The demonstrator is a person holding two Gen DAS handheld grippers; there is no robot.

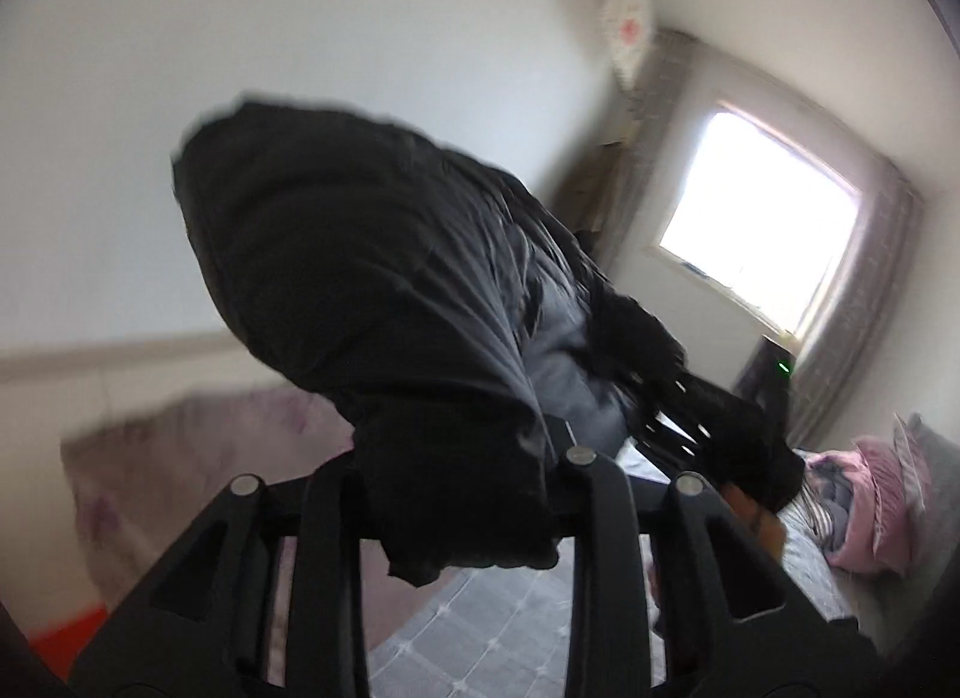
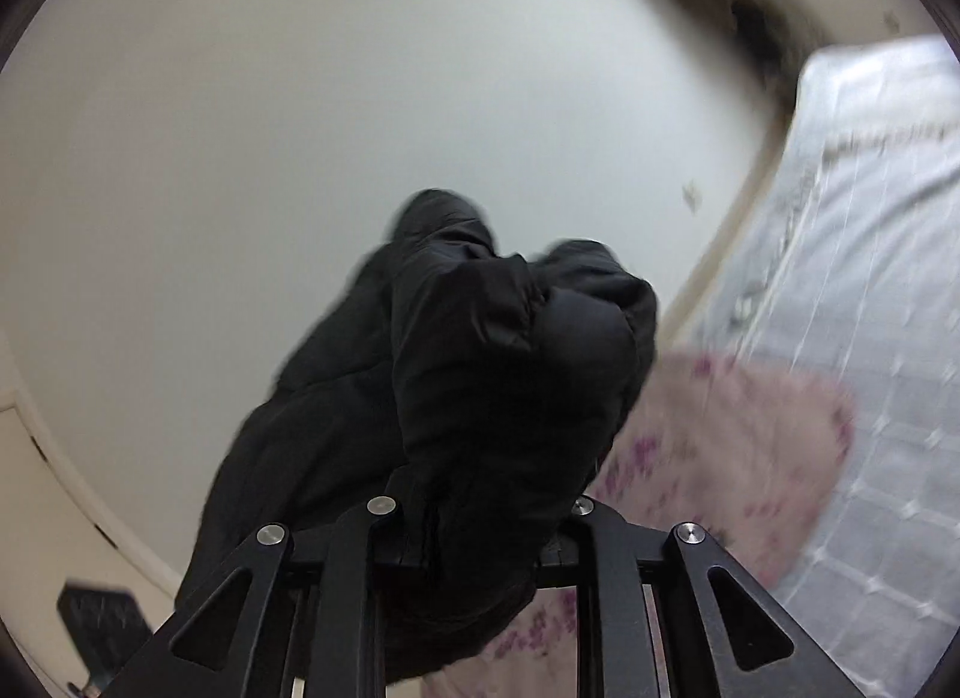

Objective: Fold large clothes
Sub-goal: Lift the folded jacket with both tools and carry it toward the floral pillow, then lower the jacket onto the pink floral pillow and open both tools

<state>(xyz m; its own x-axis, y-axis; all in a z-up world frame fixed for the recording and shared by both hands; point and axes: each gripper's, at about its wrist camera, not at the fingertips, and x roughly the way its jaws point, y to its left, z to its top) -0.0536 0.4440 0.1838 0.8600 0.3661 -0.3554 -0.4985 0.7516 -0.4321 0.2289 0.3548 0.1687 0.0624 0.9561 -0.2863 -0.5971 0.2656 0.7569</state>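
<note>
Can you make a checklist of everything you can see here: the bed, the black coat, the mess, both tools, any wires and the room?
Surface: bed with grey checked cover; pink flowered blanket on it.
Job's things: black coat, lifted in the air, bunched.
Clutter: pink and striped clothes pile on the bed.
Grippers: left tool shut on coat; right tool shut on coat.
Cables: nothing seen.
Surroundings: white wall, bright window, curtains.

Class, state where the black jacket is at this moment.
The black jacket is lifted in the air, clamped in both views: bunched in the left hand-held gripper in front of the white wall, and in the right hand-held gripper above the pink patterned blanket.
</note>
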